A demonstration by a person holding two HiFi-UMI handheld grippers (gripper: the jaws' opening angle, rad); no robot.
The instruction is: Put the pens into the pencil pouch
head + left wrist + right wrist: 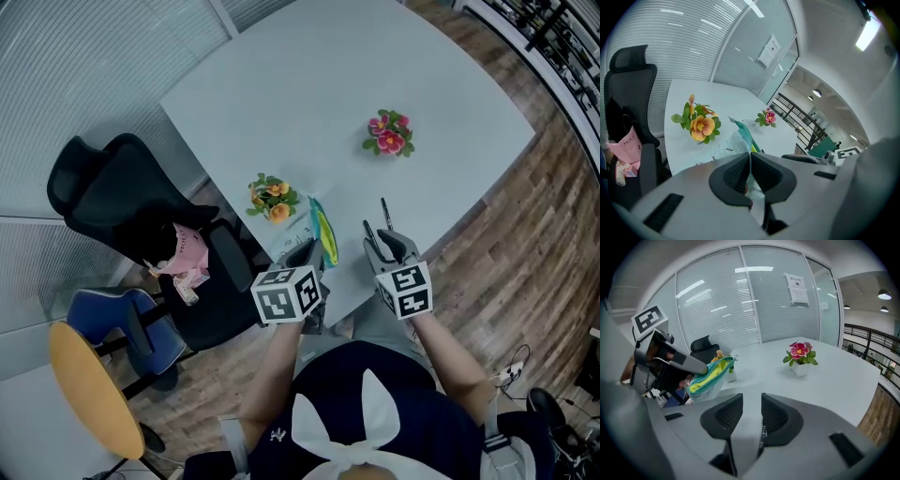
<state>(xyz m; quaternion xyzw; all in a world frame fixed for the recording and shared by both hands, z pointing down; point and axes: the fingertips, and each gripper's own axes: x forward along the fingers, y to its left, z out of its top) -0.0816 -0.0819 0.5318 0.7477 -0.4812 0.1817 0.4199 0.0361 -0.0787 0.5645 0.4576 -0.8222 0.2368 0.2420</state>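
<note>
The left claw [751,161] has its ribbed black pads pinched tight on the edge of the pencil pouch [323,232], with thin pale cloth squeezed flat between them. The pouch sits at the lower middle of the head view, at the near edge of the counter [309,84], between the two claws. It is soft and limp, made of a pale mint fabric with small dark prints. Its mouth gapes, showing a teal toothed zip and a yellow-green lining. In the right gripper view it hangs at centre left from the other claw. Whether its lower end rests on the counter I cannot tell.

The right claw [751,401] stands wide, with only pale counter surface showing in the gap between its ribbed pads. In the head view a thin, dark, straight pen [384,214] lies on the counter just beyond its tips. Whether they touch I cannot tell.

The counter is smooth, matt white, with rounded corners. Two small pots stand on it. The orange flowers [272,199] with broad green leaves are near the pouch, and the pink flowers [389,134] are well apart, towards the upper right. At the left of the head view is a black high-backed office chair [122,202] with a crumpled pink bag [187,255] on its seat. Wood-plank floor [525,244] fills the right side.
</note>
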